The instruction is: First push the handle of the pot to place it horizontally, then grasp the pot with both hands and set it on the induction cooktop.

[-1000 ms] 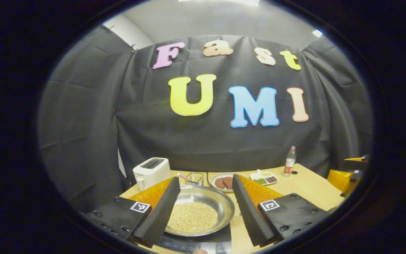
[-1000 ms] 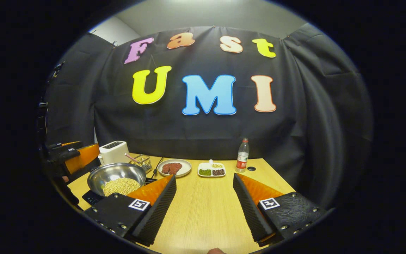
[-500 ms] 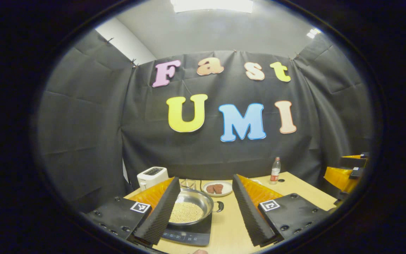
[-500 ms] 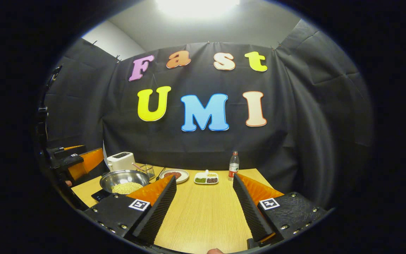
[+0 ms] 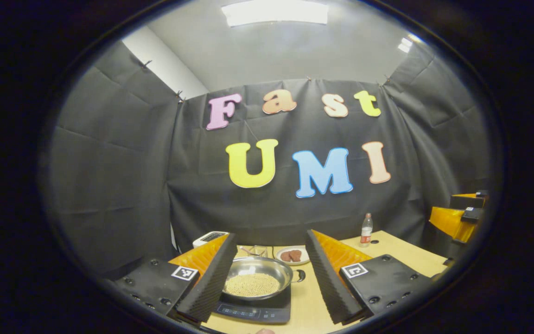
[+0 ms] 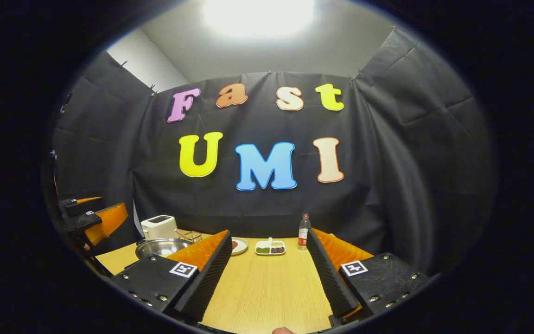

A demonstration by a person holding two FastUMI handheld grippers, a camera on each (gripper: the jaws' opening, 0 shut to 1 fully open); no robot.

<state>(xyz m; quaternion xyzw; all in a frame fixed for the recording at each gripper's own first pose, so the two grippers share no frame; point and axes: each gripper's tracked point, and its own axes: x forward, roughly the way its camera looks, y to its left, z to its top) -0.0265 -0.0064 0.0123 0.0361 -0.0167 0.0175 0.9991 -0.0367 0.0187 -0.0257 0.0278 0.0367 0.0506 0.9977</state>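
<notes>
A steel pot (image 5: 255, 278) with pale beans in it sits on the black induction cooktop (image 5: 267, 313). Its small dark handle (image 5: 300, 275) points to the right. My left gripper (image 5: 270, 235) is open, held back from the pot with nothing between its fingers. In the right gripper view the pot (image 6: 162, 247) stands at the left, partly behind one finger. My right gripper (image 6: 268, 233) is open over bare wooden table (image 6: 262, 287). Each gripper also appears at the edge of the other's view: the right gripper (image 5: 457, 218) and the left gripper (image 6: 95, 218).
Along the back of the table stand a white toaster (image 6: 158, 226), a wire basket (image 6: 193, 236), a plate with meat (image 5: 291, 255), a divided dish of beans (image 6: 270, 248) and a plastic bottle (image 6: 302, 231). Black cloth walls close in the table.
Both grippers have pulled back from the pot and tilted upward, so the pot and table look smaller and lower. The pot stays on the cooktop. Both grippers remain open.
</notes>
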